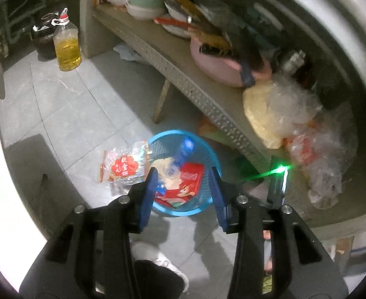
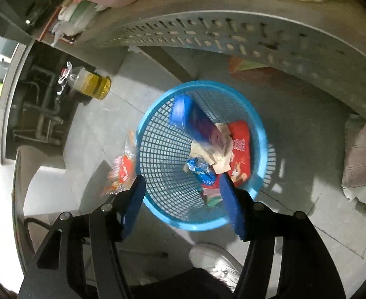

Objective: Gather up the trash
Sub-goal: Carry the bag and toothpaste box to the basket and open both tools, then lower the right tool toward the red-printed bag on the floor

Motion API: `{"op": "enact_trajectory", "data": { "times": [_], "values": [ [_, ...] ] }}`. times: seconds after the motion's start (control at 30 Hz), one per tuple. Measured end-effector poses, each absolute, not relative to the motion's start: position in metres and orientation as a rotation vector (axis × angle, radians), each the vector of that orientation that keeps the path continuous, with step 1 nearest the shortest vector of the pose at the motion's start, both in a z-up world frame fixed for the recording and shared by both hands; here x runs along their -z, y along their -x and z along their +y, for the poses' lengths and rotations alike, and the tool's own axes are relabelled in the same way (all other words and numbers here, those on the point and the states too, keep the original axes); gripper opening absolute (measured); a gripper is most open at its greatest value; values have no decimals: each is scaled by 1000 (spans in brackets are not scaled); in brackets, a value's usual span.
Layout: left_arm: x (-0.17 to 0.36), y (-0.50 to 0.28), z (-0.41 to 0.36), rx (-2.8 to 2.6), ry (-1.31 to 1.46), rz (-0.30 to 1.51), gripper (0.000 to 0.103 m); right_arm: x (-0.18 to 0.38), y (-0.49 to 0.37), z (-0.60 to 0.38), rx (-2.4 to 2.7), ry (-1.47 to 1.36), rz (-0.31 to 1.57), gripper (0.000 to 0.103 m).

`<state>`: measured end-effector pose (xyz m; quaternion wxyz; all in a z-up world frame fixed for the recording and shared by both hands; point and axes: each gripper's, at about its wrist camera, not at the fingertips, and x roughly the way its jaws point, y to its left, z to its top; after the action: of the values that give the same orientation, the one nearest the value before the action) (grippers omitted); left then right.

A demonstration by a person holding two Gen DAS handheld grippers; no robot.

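A blue mesh basket (image 1: pixel 173 132) stands on the tiled floor under a table edge. Inside it lie a blue canister (image 2: pixel 183 112), a red packet (image 2: pixel 240 144), crumpled paper (image 2: pixel 217 149) and a blue wrapper (image 2: pixel 203 172). A clear wrapper with a red label (image 1: pixel 123 167) lies on the floor just left of the basket (image 2: pixel 200 84). My left gripper (image 1: pixel 184 172) hangs open over the basket with nothing between its pads. My right gripper (image 2: pixel 182 178) is open above the same basket and holds nothing.
A grey table with a perforated edge (image 1: pixel 183 74) carries a pink basin (image 1: pixel 220 67), bowls and plastic bags (image 1: pixel 290 114). A bottle of yellow oil (image 1: pixel 67 47) stands on the floor at the left. A person's white shoe (image 2: pixel 215 261) is near the basket.
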<state>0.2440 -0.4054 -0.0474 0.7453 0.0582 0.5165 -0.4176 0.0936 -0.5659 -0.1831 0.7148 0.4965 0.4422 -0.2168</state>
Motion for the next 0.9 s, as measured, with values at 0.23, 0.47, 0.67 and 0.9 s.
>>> {"op": "enact_trajectory", "data": {
  "times": [0.23,0.47,0.67,0.9],
  "values": [
    [10,-228,-365,948,-27,1056,40,153,-80,-546,454,-1030,959,60],
    [-38,-208,-296,948,53,939,40,132,-114,-520,289,-945,969,60],
    [-63,-191,-219,885,41,845,40,134,-194,-470,64,-734,1106,63],
    [-75,-191,-134,731,52,814,40,179,-333,-407,-130,-400,1347,78]
  ]
}}
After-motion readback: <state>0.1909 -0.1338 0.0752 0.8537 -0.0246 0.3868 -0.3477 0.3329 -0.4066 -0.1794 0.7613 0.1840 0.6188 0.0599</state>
